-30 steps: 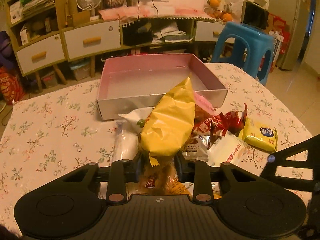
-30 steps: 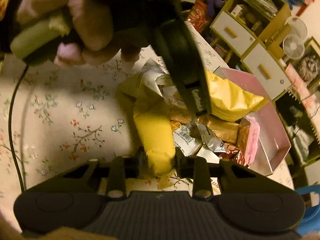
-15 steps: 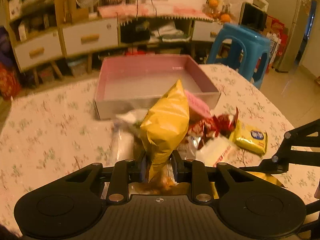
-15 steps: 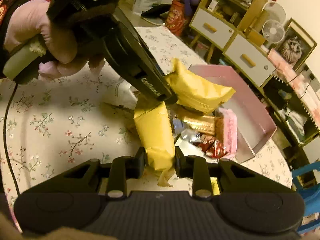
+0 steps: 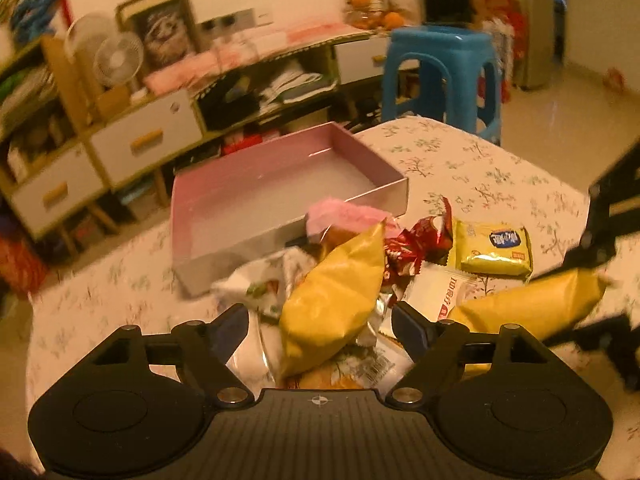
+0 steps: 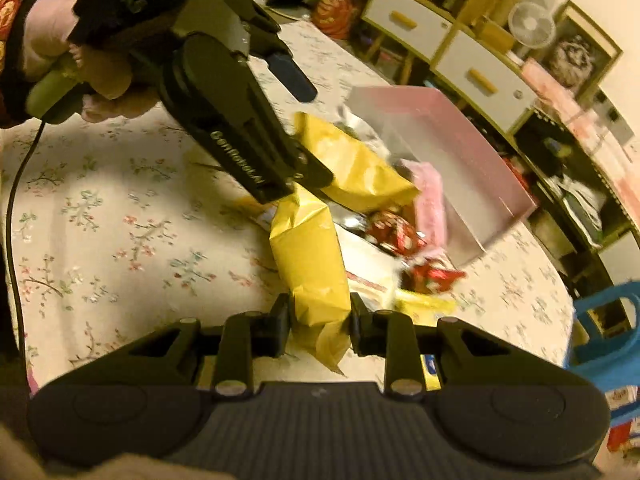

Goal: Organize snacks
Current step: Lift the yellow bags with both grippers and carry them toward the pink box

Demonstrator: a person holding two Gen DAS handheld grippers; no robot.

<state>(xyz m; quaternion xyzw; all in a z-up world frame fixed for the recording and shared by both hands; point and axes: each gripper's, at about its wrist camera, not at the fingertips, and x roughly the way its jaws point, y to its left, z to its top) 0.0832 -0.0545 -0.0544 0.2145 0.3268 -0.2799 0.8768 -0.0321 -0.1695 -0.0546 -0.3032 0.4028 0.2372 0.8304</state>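
My left gripper (image 5: 320, 326) is opening, its jaws wide apart. A yellow snack bag (image 5: 332, 300) lies between them on the snack pile, and the pads do not touch it. In the right wrist view the left gripper (image 6: 308, 124) hangs over that same bag (image 6: 356, 172). My right gripper (image 6: 320, 316) is shut on a second yellow bag (image 6: 308, 256), held above the table; this bag (image 5: 528, 308) also shows at the right of the left wrist view. An empty pink box (image 5: 240, 256) stands behind the pile.
The pile holds a pink packet (image 5: 344, 216), a red wrapper (image 5: 416, 244), a small yellow pack (image 5: 496, 250) and a white packet (image 5: 440, 292). A flowered tablecloth (image 6: 100, 220) covers the table. A blue stool (image 5: 436, 76) and drawer cabinets (image 5: 144, 136) stand beyond.
The left jaws have spread and let go of their yellow bag, which now leans on the pile. The right gripper has lifted its yellow bag. Both views have rolled.
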